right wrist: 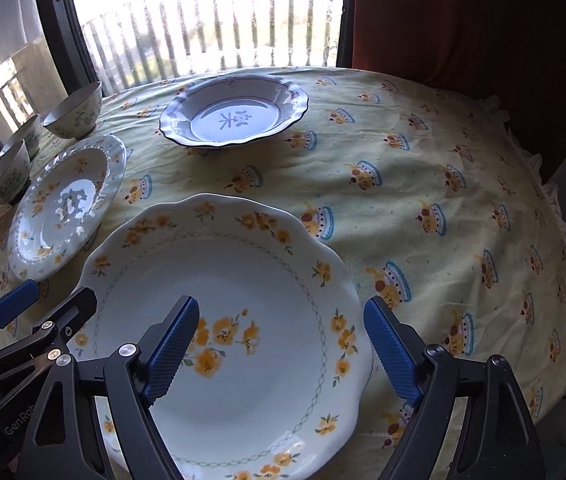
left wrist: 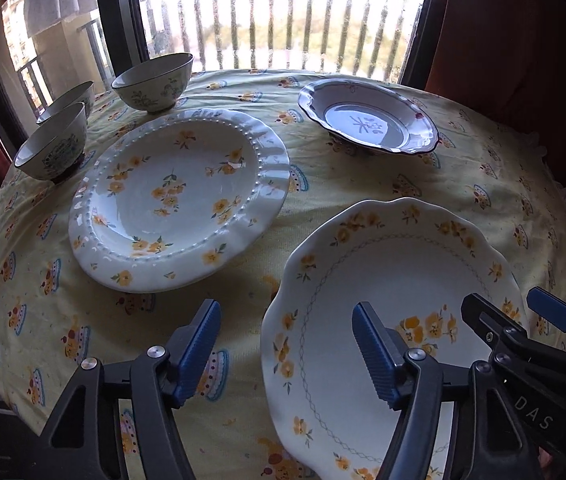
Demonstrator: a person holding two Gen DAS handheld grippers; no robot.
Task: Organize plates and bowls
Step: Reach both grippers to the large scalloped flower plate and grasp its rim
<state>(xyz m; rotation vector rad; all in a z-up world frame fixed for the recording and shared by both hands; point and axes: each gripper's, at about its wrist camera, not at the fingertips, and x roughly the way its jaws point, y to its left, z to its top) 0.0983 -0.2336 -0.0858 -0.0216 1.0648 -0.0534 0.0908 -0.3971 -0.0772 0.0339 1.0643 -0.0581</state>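
Nearest both cameras, a large scalloped white plate (right wrist: 235, 320) with yellow flowers lies flat on the desk (right wrist: 423, 168), which is covered by a pale yellow printed cloth. From the right wrist view, the right tool (right wrist: 279, 344) hangs over this plate, released, its blue-padded fingers spread wide with one over the plate's middle and the other just past its rim at 3 o'clock. The left tool (left wrist: 287, 348) is likewise released, straddling the same plate's rim at 9 o'clock, one finger over the cloth and one over the plate; whether either touches the plate cannot be told.

Seen from the left wrist, a second flowered plate (left wrist: 179, 200) with a beaded, fluted rim lies at 11 o'clock, near the first but apart. A white dish (left wrist: 367, 120) with a dark rim and a character in its centre sits at 1 o'clock, well apart. Three small bowls (left wrist: 51, 148) stand upright at 10 o'clock by the desk's far edge, beside the beaded plate. Beyond the desk, a window (left wrist: 283, 20) shows pale railings.
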